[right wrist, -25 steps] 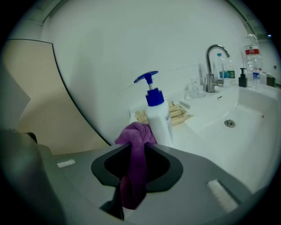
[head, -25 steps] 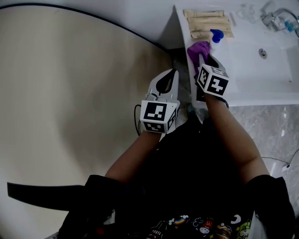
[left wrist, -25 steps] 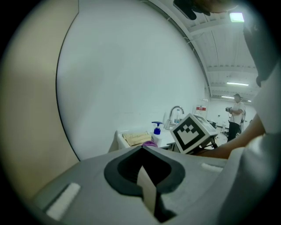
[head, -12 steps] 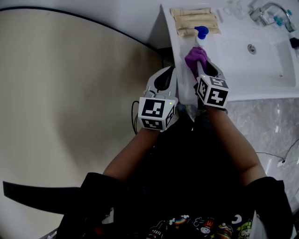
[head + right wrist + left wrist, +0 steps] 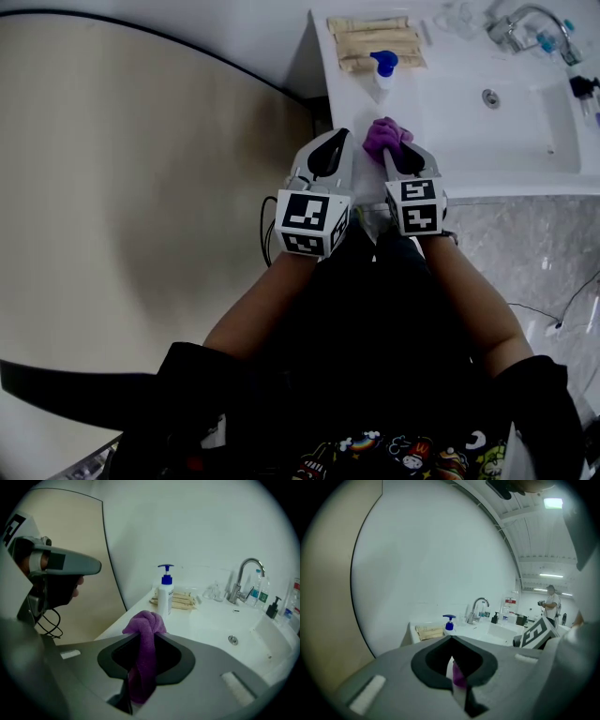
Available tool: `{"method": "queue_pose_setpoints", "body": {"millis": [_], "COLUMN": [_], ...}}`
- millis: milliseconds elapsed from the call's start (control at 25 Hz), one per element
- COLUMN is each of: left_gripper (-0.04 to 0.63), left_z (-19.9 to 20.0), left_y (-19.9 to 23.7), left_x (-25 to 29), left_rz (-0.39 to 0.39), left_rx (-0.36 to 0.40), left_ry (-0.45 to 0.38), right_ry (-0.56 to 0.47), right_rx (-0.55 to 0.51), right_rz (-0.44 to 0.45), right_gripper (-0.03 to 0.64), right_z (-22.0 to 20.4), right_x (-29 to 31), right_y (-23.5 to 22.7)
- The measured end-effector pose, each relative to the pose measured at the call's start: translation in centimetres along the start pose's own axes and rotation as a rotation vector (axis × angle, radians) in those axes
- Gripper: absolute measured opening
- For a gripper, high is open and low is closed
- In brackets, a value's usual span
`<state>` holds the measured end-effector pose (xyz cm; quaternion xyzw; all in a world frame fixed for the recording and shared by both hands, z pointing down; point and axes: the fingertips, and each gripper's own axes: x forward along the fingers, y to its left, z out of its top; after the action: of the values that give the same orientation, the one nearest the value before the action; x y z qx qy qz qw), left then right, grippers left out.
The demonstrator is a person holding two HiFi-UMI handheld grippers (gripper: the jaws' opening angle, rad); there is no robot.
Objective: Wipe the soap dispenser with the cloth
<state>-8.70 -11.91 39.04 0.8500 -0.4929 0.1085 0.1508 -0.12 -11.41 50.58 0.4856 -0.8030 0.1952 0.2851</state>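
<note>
Right gripper view: the right gripper [image 5: 140,641] is clamped on a purple cloth [image 5: 144,620], with a bunched wad standing proud of the jaw tips. The soap dispenser [image 5: 164,595] stands upright ahead on the white counter [image 5: 206,620], near the cloth but not touching it. The left gripper [image 5: 452,651] is closed and holds nothing.

Procedure: advance the wad to the bottle body. Wipe with light strokes, as the narrow bottle is likely to tip. Steady it with the left gripper near its blue pump if needed.
</note>
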Motion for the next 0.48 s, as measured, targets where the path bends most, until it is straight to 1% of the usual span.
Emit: {"method": "queue_pose_setpoints", "body": {"millis": [280,480], "left_gripper": [0.000,0.000], "left_z": [-0.8,-1.0], "left_y": [-0.6,-0.5], "left_x": [-0.2,-0.3], "left_rz": [0.012,0.013], "left_rx": [-0.006,-0.009], "left_ry": [0.012,0.012], "right_ry": [0.071,0.064], "right_rx": [-0.016,-0.004], "right_rz": [0.037,0.034], "right_gripper": [0.118,0.166], "right_z": [-1.5,-1.4], "right_x": [1.5,1.7], "right_y": [0.6,0.7]}}
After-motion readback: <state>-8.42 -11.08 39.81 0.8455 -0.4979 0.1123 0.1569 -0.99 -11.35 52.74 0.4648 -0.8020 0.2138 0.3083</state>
